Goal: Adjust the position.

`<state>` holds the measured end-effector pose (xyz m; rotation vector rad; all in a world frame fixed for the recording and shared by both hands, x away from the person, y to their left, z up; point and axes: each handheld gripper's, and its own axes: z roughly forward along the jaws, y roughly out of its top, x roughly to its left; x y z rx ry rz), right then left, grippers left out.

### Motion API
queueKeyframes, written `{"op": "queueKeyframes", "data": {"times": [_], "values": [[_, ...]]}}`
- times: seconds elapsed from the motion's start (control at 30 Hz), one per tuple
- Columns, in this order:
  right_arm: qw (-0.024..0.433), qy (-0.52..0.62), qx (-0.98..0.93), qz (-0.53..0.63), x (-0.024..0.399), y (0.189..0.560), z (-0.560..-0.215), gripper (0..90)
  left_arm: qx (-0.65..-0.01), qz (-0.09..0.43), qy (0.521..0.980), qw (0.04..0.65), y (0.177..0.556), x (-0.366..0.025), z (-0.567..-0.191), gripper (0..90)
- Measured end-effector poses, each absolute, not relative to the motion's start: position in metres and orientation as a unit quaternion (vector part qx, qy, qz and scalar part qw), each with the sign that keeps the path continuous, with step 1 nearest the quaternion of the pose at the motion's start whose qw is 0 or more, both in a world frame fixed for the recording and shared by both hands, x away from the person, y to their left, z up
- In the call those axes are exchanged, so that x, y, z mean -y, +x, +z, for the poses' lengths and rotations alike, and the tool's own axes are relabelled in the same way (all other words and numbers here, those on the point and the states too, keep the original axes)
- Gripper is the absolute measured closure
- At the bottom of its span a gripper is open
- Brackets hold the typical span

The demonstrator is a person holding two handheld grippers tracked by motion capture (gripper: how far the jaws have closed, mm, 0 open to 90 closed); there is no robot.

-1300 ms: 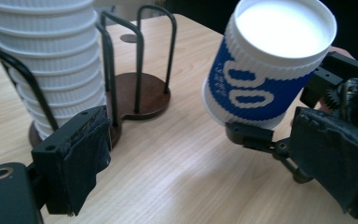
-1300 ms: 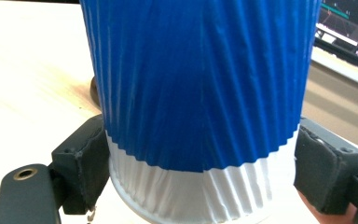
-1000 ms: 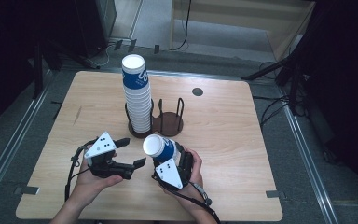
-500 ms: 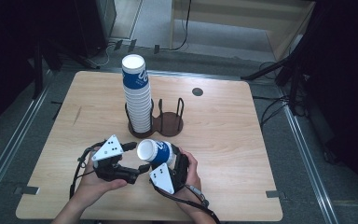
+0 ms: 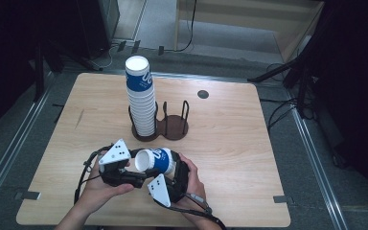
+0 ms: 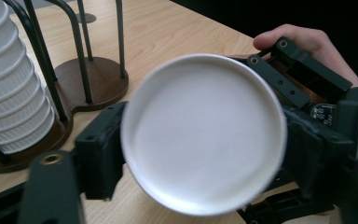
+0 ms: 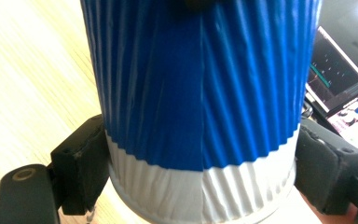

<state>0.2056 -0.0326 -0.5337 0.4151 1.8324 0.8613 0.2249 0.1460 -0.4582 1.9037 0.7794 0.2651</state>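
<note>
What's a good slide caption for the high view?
Both grippers, left and right, clamp one blue paper cup sideways before the cup stack in its rack.

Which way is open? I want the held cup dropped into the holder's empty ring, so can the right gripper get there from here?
Probably yes. The right gripper grips the blue cup, and bare table lies between it and the empty ring. The left gripper also clamps the cup, so it must let go first.

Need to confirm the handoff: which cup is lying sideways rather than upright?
The blue-and-white cup between both tongs, near the table's front edge; the others stand stacked in the holder.
</note>
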Motion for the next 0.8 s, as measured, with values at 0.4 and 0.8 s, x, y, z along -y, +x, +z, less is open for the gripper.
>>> {"op": "queueKeyframes", "data": {"times": [0.4, 0.8], "values": [[0.49, 0.182, -0.767, 0.372, 0.038, 0.206, -0.527, 10.9, -0.33, 0.094, 0.769, 0.54, 0.23, -0.151, -0.459, 28.0], [0.476, 0.219, -0.75, 0.405, 0.05, 0.21, -0.515, 5.9, -0.343, 0.137, 0.729, 0.576, 0.232, -0.166, -0.461, 28.1]]}}
